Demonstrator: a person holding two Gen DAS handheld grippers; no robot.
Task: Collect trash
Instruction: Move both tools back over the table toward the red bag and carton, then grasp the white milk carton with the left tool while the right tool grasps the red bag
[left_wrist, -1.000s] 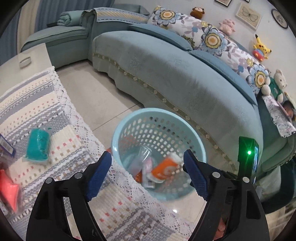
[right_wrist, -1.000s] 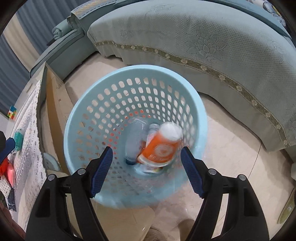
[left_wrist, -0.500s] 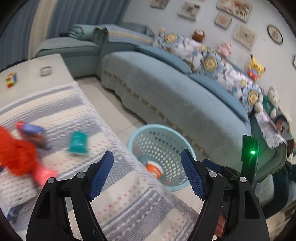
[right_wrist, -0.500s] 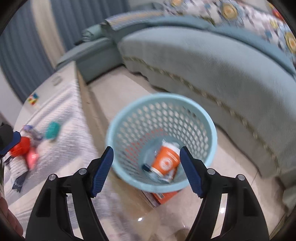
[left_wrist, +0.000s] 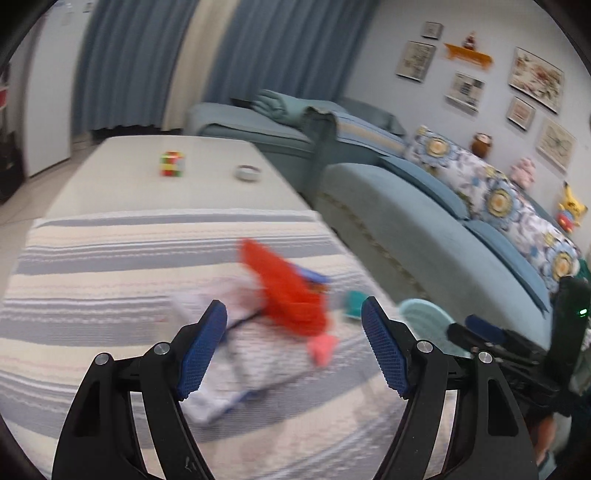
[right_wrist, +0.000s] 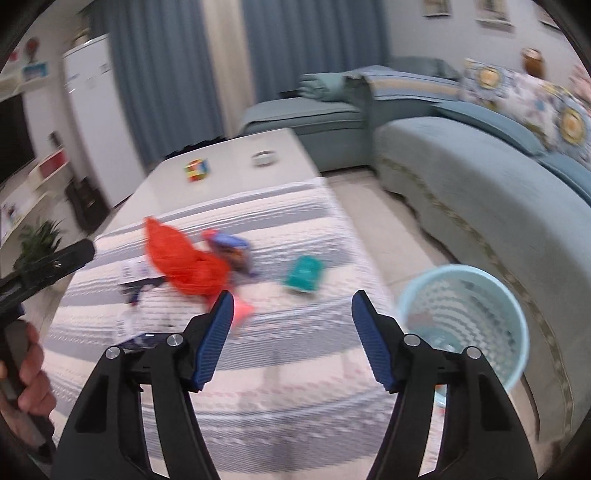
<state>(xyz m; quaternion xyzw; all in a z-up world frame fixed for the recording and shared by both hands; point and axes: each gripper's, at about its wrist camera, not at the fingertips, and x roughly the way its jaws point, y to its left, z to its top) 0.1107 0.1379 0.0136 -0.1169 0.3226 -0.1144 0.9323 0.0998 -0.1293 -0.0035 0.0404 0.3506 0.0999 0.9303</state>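
Note:
Trash lies on the striped tablecloth (right_wrist: 280, 354): an orange-red plastic bag (right_wrist: 181, 262), a teal packet (right_wrist: 306, 274), a blue wrapper (right_wrist: 229, 245), a pink piece (right_wrist: 242, 312) and white papers (left_wrist: 236, 373). My right gripper (right_wrist: 291, 339) is open and empty above the cloth, near the pink piece. My left gripper (left_wrist: 293, 347) is open and empty, facing the orange bag (left_wrist: 284, 291). The light blue trash basket (right_wrist: 465, 321) stands on the floor right of the table; its rim also shows in the left wrist view (left_wrist: 421, 314).
A Rubik's cube (right_wrist: 197, 170) and a small white dish (right_wrist: 263, 158) sit at the table's far end. A teal sofa (right_wrist: 498, 192) runs along the right. The left gripper's arm (right_wrist: 48, 266) and a hand show at the right wrist view's left edge.
Both grippers have swung up and left, away from the basket toward the tabletop trash. Both stay open and empty.

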